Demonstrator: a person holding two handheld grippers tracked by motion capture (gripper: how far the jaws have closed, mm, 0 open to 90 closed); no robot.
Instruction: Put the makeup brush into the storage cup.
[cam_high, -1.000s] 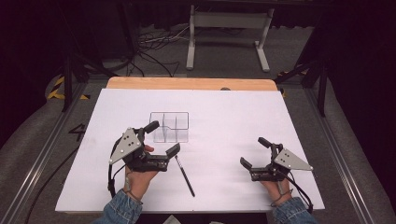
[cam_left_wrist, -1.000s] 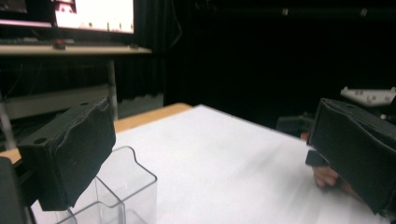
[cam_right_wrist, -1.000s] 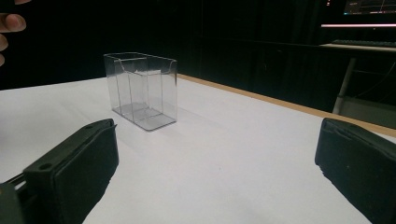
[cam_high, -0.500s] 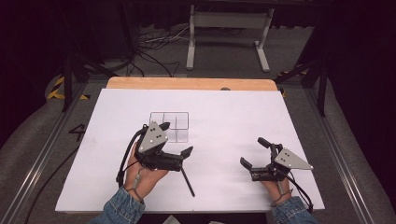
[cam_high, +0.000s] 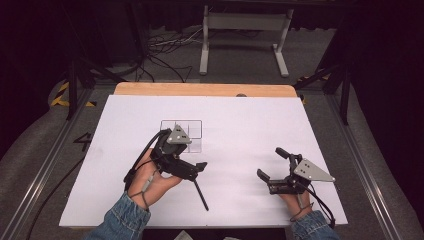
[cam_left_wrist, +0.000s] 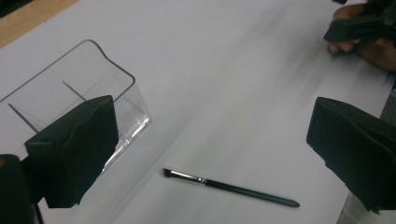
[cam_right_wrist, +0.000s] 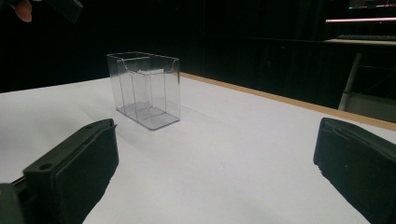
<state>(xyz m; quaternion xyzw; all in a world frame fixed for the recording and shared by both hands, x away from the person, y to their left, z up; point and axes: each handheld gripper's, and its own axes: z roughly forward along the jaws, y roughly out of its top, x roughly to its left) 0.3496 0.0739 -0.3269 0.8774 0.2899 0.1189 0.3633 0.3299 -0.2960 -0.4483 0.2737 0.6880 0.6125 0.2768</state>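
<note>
While the left gripper (cam_high: 192, 162) hangs over the white table (cam_high: 240, 120) with its jaws spread wide and nothing between them, a thin makeup brush (cam_left_wrist: 229, 185) lies flat on the tabletop right below it. In the left gripper view the brush has a black handle, a silver ferrule and a small angled tip, and it sits in the gap between the two black jaws without touching either one. In the high view the brush (cam_high: 200, 194) pokes out from under that gripper toward the near edge of the table. Just beside it, on the far side, stands a clear plastic organizer (cam_high: 182, 131) with dividers inside, upright, looks empty as far as I can tell. The right gripper (cam_high: 272, 162) rests low near the table's right side, well apart from the brush, jaws also spread open and holding nothing. Its own view looks across the table at the organizer (cam_right_wrist: 144, 88).
</note>
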